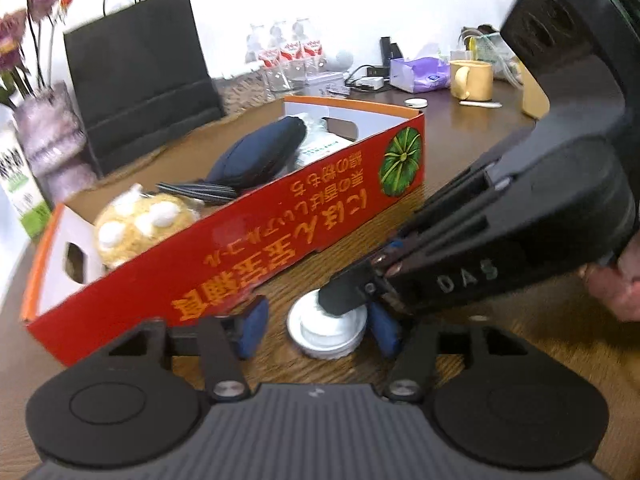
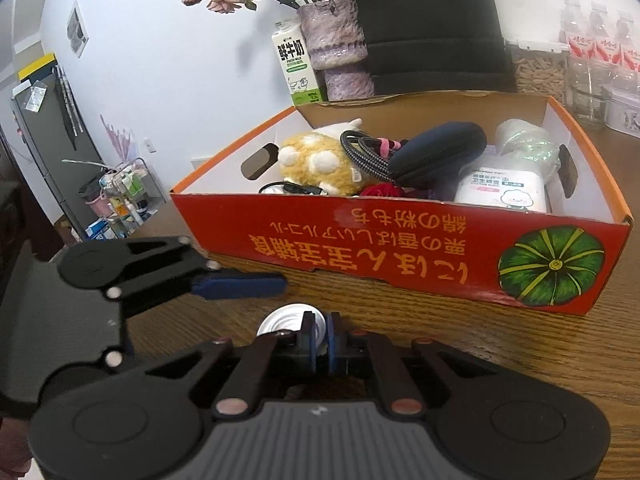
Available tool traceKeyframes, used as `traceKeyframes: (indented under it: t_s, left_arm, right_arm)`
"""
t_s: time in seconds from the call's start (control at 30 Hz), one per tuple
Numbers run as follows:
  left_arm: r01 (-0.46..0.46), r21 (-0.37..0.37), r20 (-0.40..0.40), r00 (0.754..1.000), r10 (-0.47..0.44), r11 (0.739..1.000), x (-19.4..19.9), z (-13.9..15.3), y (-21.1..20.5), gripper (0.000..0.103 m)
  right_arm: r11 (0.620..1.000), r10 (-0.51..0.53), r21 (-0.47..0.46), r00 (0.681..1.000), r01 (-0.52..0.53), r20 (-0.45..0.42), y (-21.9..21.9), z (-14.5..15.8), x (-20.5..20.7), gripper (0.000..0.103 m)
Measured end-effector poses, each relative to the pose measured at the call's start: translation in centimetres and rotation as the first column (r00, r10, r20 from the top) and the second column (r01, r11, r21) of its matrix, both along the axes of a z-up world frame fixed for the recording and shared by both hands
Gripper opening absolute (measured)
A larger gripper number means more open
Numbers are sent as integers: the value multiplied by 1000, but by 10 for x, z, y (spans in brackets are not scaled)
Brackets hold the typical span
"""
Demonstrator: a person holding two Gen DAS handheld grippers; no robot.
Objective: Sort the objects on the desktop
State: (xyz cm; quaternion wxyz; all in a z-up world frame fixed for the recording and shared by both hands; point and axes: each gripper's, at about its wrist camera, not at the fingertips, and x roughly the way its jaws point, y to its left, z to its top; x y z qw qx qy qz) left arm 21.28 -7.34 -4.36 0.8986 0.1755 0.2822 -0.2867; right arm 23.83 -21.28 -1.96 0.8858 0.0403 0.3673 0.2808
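A small round white and silver lid (image 1: 326, 330) lies on the wooden table in front of the red cardboard box (image 1: 256, 248). My left gripper (image 1: 320, 326) is open, its blue pads on either side of the lid. My right gripper (image 2: 320, 342) is shut on the lid's edge (image 2: 286, 322); in the left wrist view it reaches in from the right (image 1: 344, 296). The red box (image 2: 400, 248) holds a yellow plush toy (image 2: 316, 164), a dark blue pouch (image 2: 438, 154), a cable (image 2: 364, 152), a wipes pack (image 2: 500, 190) and a red rose (image 2: 380, 192).
Behind the box stand a black paper bag (image 1: 140, 80), a purple vase with flowers (image 2: 332, 36), a milk carton (image 2: 294, 64) and bottles (image 1: 288, 54). A yellow mug (image 1: 472, 80), a tissue pack (image 1: 420, 74) and a small white cap (image 1: 416, 102) sit at the far right.
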Motion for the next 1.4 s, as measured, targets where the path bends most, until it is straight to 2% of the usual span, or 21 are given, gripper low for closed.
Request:
traceKeyframes:
  t_s: [0.03,0.1,0.2,0.57,0.73,1.4]
  left_arm:
    - [8,-11,-16,1000,-9,1000,1,0,0,41]
    - [6,4,-1,1000,-6,1000,-2,0,-2,40]
    - [6,9,9,1000,-6,1000,-5,0,-2,40]
    - [-25,43,63,998,22,999,-12,-1,-4,41]
    - [-39,70,108,994,32,997,-22,-2,-6,41]
    - [-9,83,120,993,-1,996,-25,-3,-4,41]
  right_arm:
    - [1000,-5,-9,1000,5,8,0,1,-1,5]
    - [1000,-4,-15,1000,5,16,0,2,-1,6]
    - [1000,5,-15,999,-4,33,-1,8,-4,12]
    - [997,54,-56,997,-51,48,9,20,-11,12]
    - [995,61,-85,997,-56,48,13,22,-15,16]
    - [986,102,-136,994,-96,35,23,21,-18,16]
